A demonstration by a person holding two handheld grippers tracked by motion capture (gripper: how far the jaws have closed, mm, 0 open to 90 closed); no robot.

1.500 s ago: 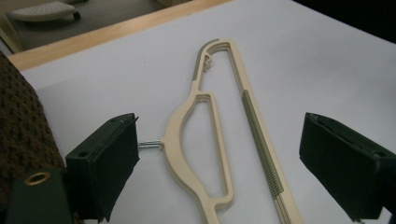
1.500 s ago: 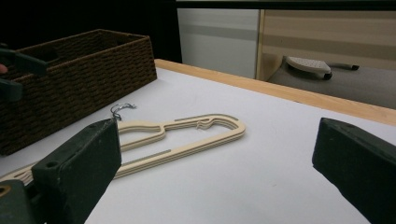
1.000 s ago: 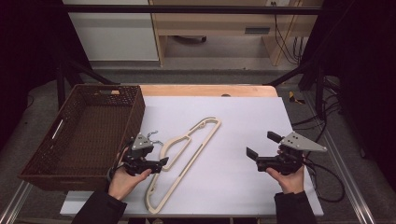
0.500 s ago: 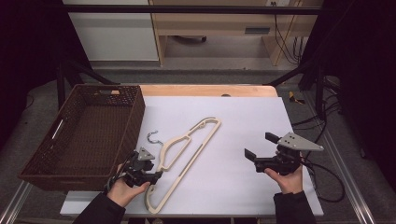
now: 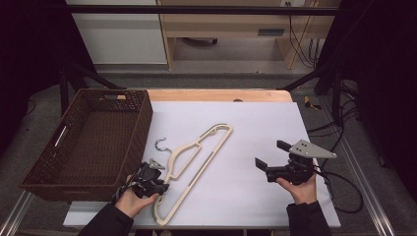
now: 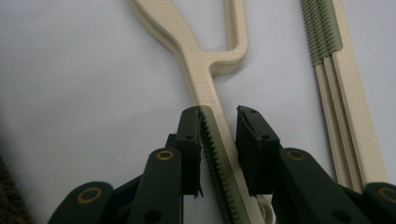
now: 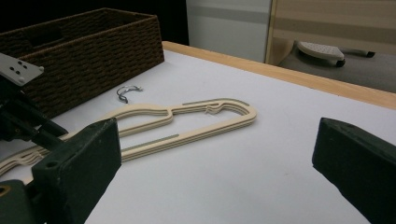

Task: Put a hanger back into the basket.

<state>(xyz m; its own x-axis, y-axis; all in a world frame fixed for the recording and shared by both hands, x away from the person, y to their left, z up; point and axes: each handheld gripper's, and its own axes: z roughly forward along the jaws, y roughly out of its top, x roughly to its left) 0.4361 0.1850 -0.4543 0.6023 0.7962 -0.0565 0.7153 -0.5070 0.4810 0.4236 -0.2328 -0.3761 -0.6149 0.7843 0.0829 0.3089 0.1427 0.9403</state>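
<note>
White table [image 5: 255,128]: your left gripper [image 6: 219,140] closing around hanger [image 5: 196,162] arm, pads not seated; right gripper [image 5: 269,156] open, empty. Lifting now risks slip.

Between the wide-apart black jaws, cream hangers [image 7: 187,122] lie mid-frame; a brown wicker basket [image 7: 88,58] sits upper left.

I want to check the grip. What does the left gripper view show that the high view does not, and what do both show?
Left gripper view: the left gripper jaws, just closing, straddle the ribbed arm of the cream plastic hangers; a small gap remains on one side.

High view: the brown woven basket and the open right gripper.

Both: the hangers on the white table.
</note>
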